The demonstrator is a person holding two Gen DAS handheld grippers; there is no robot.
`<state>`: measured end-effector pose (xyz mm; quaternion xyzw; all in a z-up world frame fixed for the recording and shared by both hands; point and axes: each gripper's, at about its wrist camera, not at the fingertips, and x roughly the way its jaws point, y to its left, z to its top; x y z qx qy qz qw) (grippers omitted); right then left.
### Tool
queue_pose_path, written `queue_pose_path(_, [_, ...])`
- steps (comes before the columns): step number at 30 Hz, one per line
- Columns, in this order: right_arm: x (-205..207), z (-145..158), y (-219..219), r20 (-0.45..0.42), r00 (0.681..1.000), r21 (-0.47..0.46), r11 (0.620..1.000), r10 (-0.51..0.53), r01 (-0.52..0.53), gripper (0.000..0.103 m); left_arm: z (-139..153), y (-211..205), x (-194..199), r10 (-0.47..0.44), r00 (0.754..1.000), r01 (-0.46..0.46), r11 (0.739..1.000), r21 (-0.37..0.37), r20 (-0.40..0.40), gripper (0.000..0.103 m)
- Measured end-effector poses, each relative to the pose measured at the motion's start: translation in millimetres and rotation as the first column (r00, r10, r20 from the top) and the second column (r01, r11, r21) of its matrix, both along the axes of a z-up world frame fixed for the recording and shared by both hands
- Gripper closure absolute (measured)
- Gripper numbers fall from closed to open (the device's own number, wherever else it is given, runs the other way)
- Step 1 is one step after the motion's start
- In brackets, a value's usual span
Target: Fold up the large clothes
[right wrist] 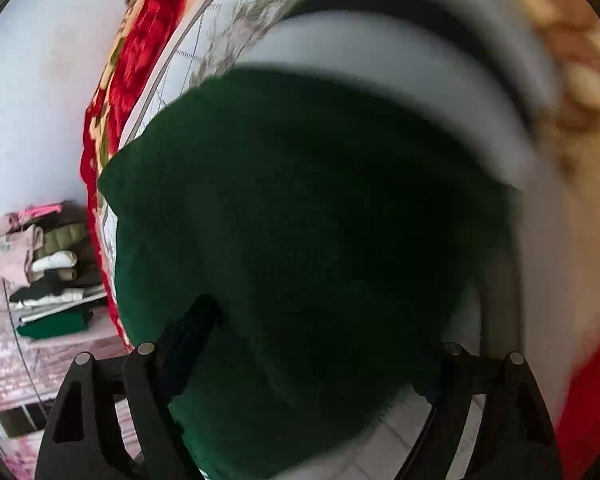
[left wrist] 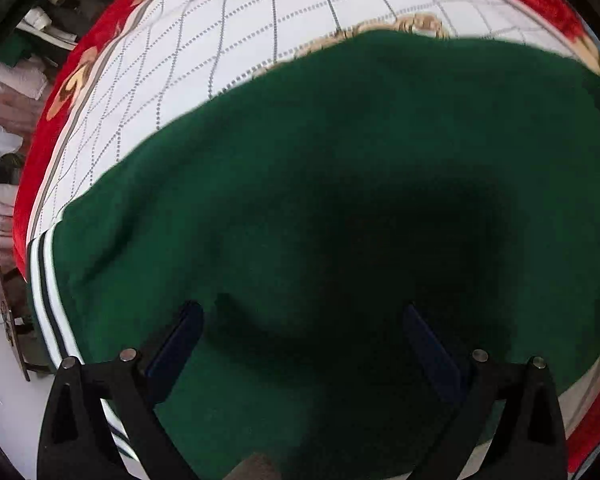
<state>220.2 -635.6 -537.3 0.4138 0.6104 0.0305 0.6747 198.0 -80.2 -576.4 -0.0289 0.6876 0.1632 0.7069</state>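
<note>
Two grippers hang over one dark green garment [left wrist: 340, 184] that lies spread on a bed cover [left wrist: 228, 40], and the garment serves as the landmark here. The cover is white with a dotted grid and a red flowered border [left wrist: 40, 152]; in the left wrist view it shows beyond the garment's far edge and off its left side.

The left gripper [left wrist: 302, 320] points steeply down at the green cloth with its jaws wide apart. Both blue pads [left wrist: 180, 336] stand clear of each other above the fabric, and no fold of cloth is pinched between them. A white trim with dark stripes [left wrist: 46, 292] runs along the garment's left edge, just beside the left finger.

The right gripper [right wrist: 320, 320] also has its jaws spread; its left finger [right wrist: 192, 328] sits over the green cloth, while its right finger is lost in blur and shadow. Whether the fingers touch the fabric cannot be told. Beyond the garment in this view a broad white band with a dark stripe [right wrist: 380, 60] curves across, heavily smeared. Far to the garment's left, past the red border, a pile of folded clothes [right wrist: 56, 280] sits on a pinkish surface.
</note>
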Motion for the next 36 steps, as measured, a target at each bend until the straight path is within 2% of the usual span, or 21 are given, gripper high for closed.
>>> queue_pose_path(1, [4, 1, 4, 0.010, 1.000, -0.007, 1.000, 0.002, -0.002, 0.016, -2, 2, 2, -0.002, 1.000, 0.002, 1.000, 0.002, 0.000, 0.001])
queue_pose_path(3, [8, 10, 10, 0.061, 0.998, -0.008, 1.000, 0.027, -0.027, 0.062, -6, 3, 9, -0.015, 1.000, 0.015, 1.000, 0.014, 0.005, 0.001])
queue_pose_path(4, [7, 13, 12, 0.065, 0.997, 0.020, 0.999, 0.030, -0.031, 0.077, -8, 3, 12, -0.026, 1.000, 0.026, 0.999, 0.024, 0.005, 0.001])
queue_pose_path(6, [6, 20, 17, 0.082, 0.996, 0.009, 1.000, 0.020, -0.021, 0.079, -9, 4, 18, -0.047, 0.999, 0.047, 0.998, 0.037, 0.008, 0.000])
queue_pose_path(8, [-8, 32, 10, 0.094, 0.993, 0.062, 0.996, -0.077, 0.071, 0.081, -9, 6, 24, -0.060, 0.998, 0.060, 0.998, 0.030, 0.002, 0.000])
queue_pose_path(10, [-41, 50, -1, 0.115, 0.974, 0.123, 0.975, -0.197, 0.183, 0.083, -5, 7, 27, -0.079, 0.997, 0.080, 0.996, 0.032, -0.005, 0.000])
queue_pose_path(12, [-71, 66, -9, 0.127, 0.966, 0.105, 0.972, -0.225, 0.212, 0.083, 1, 5, 27, -0.084, 0.996, 0.084, 0.996, 0.012, -0.009, 0.000])
queue_pose_path(13, [-85, 65, -11, 0.122, 0.969, 0.096, 0.974, -0.215, 0.204, 0.080, 4, 2, 29, -0.080, 0.997, 0.080, 0.997, -0.012, -0.006, 0.000])
queue_pose_path(15, [-101, 45, -18, 0.082, 0.978, 0.122, 0.976, -0.191, 0.180, 0.059, 10, -9, 35, -0.077, 0.997, 0.077, 0.996, -0.053, -0.002, 0.000])
queue_pose_path(16, [-107, 25, -22, 0.066, 0.984, 0.164, 0.974, -0.168, 0.155, 0.030, 12, -16, 38, -0.075, 0.997, 0.076, 0.994, -0.081, 0.010, 0.000])
queue_pose_path(17, [-111, 5, -26, 0.050, 0.987, 0.188, 0.972, -0.153, 0.142, 0.014, 12, -26, 44, -0.085, 0.996, 0.087, 0.991, -0.100, 0.023, 0.000])
queue_pose_path(18, [-115, -11, -29, 0.057, 0.984, 0.247, 0.957, -0.169, 0.150, 0.014, 10, -33, 47, -0.102, 0.994, 0.104, 0.991, -0.087, 0.028, 0.000])
queue_pose_path(20, [-115, -23, -31, 0.116, 0.966, 0.354, 0.918, -0.232, 0.178, 0.000, 3, -49, 55, -0.157, 0.987, 0.158, 0.987, -0.026, 0.037, 0.000])
queue_pose_path(22, [-108, -21, -26, 0.160, 0.951, 0.374, 0.908, -0.264, 0.189, 0.000, -4, -53, 59, -0.173, 0.984, 0.173, 0.985, -0.001, 0.047, 0.000])
queue_pose_path(24, [-99, -17, -15, 0.182, 0.947, 0.381, 0.907, -0.264, 0.179, 0.021, -7, -54, 62, -0.170, 0.983, 0.171, 0.985, 0.003, 0.066, 0.000])
queue_pose_path(25, [-94, -18, -8, 0.153, 0.956, 0.344, 0.920, -0.251, 0.187, 0.059, -7, -52, 64, -0.169, 0.983, 0.168, 0.986, 0.014, 0.077, 0.000])
queue_pose_path(26, [-90, -18, -3, 0.139, 0.957, 0.331, 0.922, -0.256, 0.199, 0.075, -7, -50, 66, -0.167, 0.982, 0.166, 0.986, 0.019, 0.083, 0.000])
queue_pose_path(28, [-86, -11, 0, 0.132, 0.949, 0.317, 0.919, -0.286, 0.233, 0.080, -8, -55, 78, -0.161, 0.984, 0.161, 0.987, 0.012, 0.081, 0.000])
queue_pose_path(31, [-88, 27, -1, 0.181, 0.924, 0.308, 0.912, -0.335, 0.270, 0.082, -11, -65, 90, -0.174, 0.981, 0.177, 0.984, -0.024, 0.080, 0.000])
queue_pose_path(34, [-90, 80, -5, 0.284, 0.901, 0.225, 0.937, -0.327, 0.269, 0.083, -16, -88, 113, -0.182, 0.979, 0.191, 0.975, -0.111, 0.088, 0.000])
queue_pose_path(36, [-87, 108, -7, 0.349, 0.897, 0.101, 0.962, -0.273, 0.253, 0.083, -18, -107, 127, -0.214, 0.971, 0.226, 0.967, -0.118, 0.104, 0.000])
